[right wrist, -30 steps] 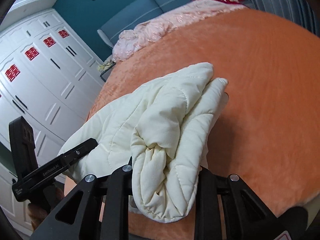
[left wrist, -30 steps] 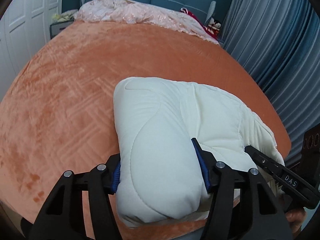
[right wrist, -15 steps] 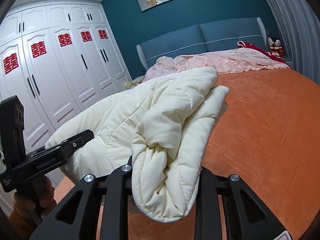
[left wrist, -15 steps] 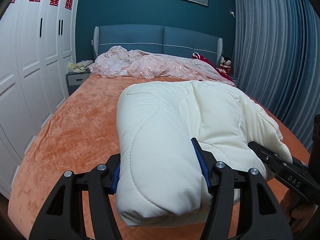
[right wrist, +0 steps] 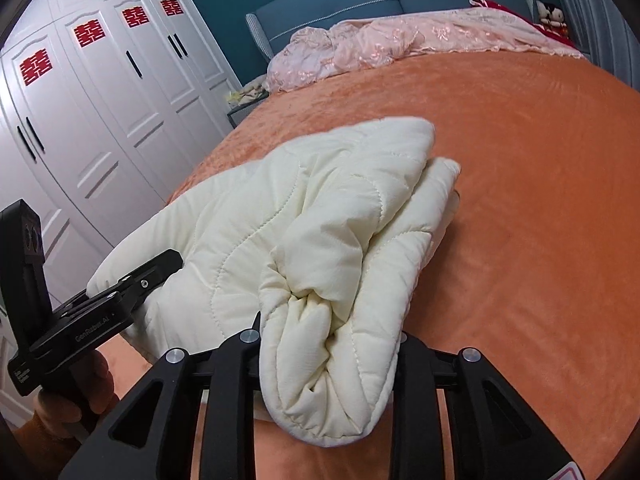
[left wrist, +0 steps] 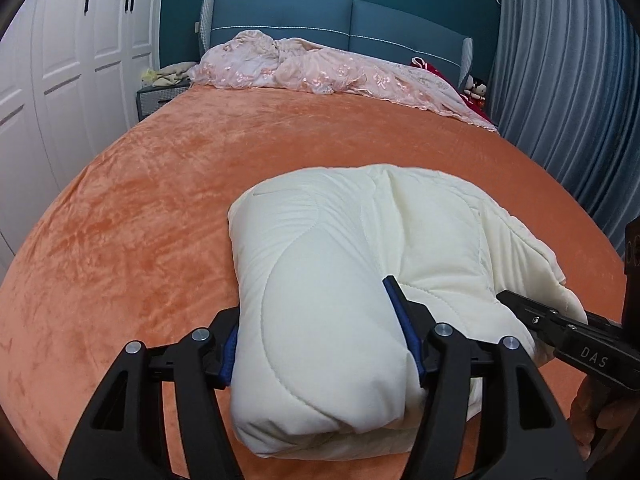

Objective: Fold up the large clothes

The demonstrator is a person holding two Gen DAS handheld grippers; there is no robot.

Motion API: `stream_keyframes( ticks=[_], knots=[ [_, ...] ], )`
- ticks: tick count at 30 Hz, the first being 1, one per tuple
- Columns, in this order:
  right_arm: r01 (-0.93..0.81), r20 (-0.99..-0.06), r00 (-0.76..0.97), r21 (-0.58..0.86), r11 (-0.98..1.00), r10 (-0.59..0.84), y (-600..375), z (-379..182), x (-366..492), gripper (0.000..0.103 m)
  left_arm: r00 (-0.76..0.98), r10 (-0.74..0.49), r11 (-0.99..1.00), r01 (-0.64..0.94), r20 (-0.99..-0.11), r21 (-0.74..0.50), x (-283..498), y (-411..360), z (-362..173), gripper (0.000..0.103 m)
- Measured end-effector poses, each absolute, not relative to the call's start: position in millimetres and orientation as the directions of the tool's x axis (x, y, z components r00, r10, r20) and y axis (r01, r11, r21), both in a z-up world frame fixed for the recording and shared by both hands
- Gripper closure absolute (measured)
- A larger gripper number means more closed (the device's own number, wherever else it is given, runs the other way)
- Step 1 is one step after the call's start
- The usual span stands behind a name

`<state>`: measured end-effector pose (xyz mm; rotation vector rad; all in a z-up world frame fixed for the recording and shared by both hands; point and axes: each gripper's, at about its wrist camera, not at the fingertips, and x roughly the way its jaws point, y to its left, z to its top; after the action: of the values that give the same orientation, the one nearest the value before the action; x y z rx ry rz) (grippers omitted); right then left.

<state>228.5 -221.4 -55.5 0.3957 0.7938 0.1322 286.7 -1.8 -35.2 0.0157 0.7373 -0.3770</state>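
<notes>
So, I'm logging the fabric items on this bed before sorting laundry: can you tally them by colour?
Cream: 1, the folded quilted garment, gripped by the left gripper and the right gripper.
Orange: 1, the bedspread.
Pink: 1, the lace cover.
Red: 1, the cloth by the headboard.
Total: 4

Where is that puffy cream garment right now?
The cream garment sits bundled at the near end of the orange bed, clamped between the left tool and right tool, far from the pink bedding.
</notes>
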Motion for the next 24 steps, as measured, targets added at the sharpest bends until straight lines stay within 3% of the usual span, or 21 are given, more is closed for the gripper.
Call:
stream_keyframes(
  ticks=[4, 8, 13, 14, 15, 17, 24],
  knots=[
    [0.089, -0.685, 0.656, 0.489, 0.868, 0.318, -230.0, -77.0, 221.0, 0.067, 0.659, -0.303, 0.939, 0.328, -0.688, -0.100, 275.8, 4.7, -55.5, 0.035],
    [0.138, -0.726, 0.598, 0.510, 0.849, 0.339, -234.4, -70.5, 202.1, 0.052, 0.626, -0.202, 0.970, 0.235, -0.753, -0.065, 269.9, 17.4, -52.4, 0.018],
    [0.200, -0.772, 0.588, 0.427, 0.882, 0.241, -240.2, -30.2, 167.3, 0.047, 0.578, -0.096, 0.990, 0.140, -0.811, -0.017, 256.7, 29.4, -23.3, 0.016],
    [0.200, -0.771, 0.597, 0.409, 0.891, 0.220, -240.1, -18.7, 164.0, 0.051, 0.576, -0.074, 0.992, 0.124, -0.814, -0.002, 255.4, 28.0, -16.1, 0.016],
    [0.183, -0.768, 0.605, 0.390, 0.903, 0.209, -239.2, -7.4, 165.0, 0.071, 0.577, -0.051, 0.993, 0.114, -0.815, 0.018, 255.0, 24.6, -8.8, 0.016],
    [0.137, -0.781, 0.603, 0.299, 0.944, 0.160, -224.9, 16.5, 174.4, 0.094, 0.589, -0.019, 0.992, 0.110, -0.808, 0.058, 257.0, 11.8, 7.6, 0.016],
    [0.085, -0.808, 0.587, 0.128, 0.988, 0.054, -188.3, 33.1, 230.9, 0.095, 0.610, -0.002, 0.985, 0.139, -0.793, 0.104, 279.9, -38.0, 30.5, 0.015]
  ],
)
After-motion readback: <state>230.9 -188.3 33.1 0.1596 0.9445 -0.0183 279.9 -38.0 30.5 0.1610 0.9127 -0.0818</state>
